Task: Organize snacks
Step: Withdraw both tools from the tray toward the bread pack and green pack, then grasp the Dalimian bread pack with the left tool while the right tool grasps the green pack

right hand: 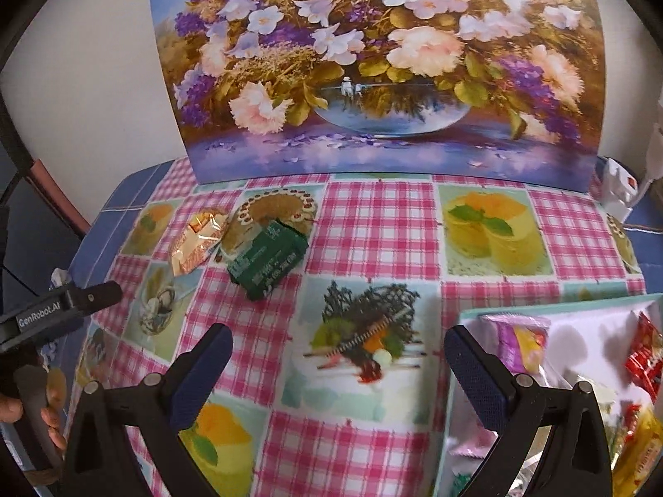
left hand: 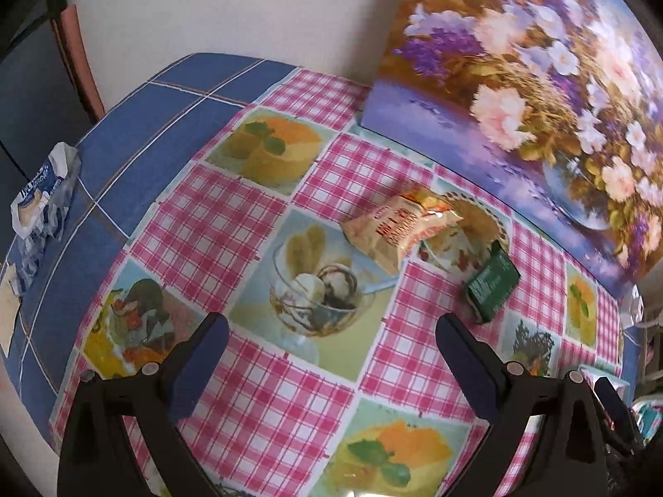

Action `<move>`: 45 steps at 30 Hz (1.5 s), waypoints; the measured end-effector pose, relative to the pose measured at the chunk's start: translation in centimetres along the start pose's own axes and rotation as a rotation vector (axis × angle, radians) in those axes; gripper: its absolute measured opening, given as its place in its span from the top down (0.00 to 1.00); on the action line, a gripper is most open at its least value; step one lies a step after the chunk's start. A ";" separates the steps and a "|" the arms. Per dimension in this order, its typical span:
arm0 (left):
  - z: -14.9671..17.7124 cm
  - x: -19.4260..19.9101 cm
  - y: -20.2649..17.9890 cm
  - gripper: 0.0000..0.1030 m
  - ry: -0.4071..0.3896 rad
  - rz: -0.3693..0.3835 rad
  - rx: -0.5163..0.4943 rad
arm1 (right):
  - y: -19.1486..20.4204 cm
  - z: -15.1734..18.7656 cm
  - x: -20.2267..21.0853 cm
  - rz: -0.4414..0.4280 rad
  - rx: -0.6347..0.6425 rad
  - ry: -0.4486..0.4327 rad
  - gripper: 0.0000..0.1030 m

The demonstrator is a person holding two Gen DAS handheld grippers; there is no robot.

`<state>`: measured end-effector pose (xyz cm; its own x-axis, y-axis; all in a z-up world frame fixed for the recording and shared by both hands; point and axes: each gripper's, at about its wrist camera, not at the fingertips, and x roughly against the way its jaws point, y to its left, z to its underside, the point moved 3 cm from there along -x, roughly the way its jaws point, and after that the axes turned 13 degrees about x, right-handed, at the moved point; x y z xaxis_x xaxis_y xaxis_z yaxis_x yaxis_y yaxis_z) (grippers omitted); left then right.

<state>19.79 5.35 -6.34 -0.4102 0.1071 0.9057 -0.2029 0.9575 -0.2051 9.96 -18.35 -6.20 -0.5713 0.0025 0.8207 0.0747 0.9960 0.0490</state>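
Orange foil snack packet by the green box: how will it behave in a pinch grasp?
The orange snack packet is glossy and crinkled, so probably slippery and floppy; it would likely deform between the pads. It looks puffed and light, so a push may slide it across the tablecloth. It lies beside the green box, which may get nudged.

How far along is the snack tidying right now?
Partly done: several wrapped snacks already lie in the white box. Nothing is in hand; the left gripper and right gripper both hover with jaws open and empty. Left: the orange packet and green box on the table, plus a blue-white packet at the far edge.
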 end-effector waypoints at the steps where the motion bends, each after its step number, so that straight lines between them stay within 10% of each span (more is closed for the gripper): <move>1: -0.2 -0.2 0.1 0.03 0.001 0.001 0.004 | 0.1 -0.2 -0.3 -0.005 0.001 -0.001 0.00; 32: -5.5 -8.5 -6.8 0.05 0.023 0.103 -0.316 | 4.1 -6.1 -12.9 -0.035 0.032 0.118 0.00; 39: -5.1 -10.2 -7.2 0.29 0.057 0.102 -0.309 | 5.3 -6.3 -14.2 0.004 0.088 0.135 0.01; 45: -4.8 -10.4 -7.2 0.57 0.064 0.113 -0.278 | 5.1 -6.2 -13.9 0.042 0.113 0.102 0.21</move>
<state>29.81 -1.33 -12.50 -0.3579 0.2254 0.9062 0.0955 0.9742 -0.2046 23.40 -13.82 -13.82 -0.4836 0.0406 0.8743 0.0013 0.9990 -0.0456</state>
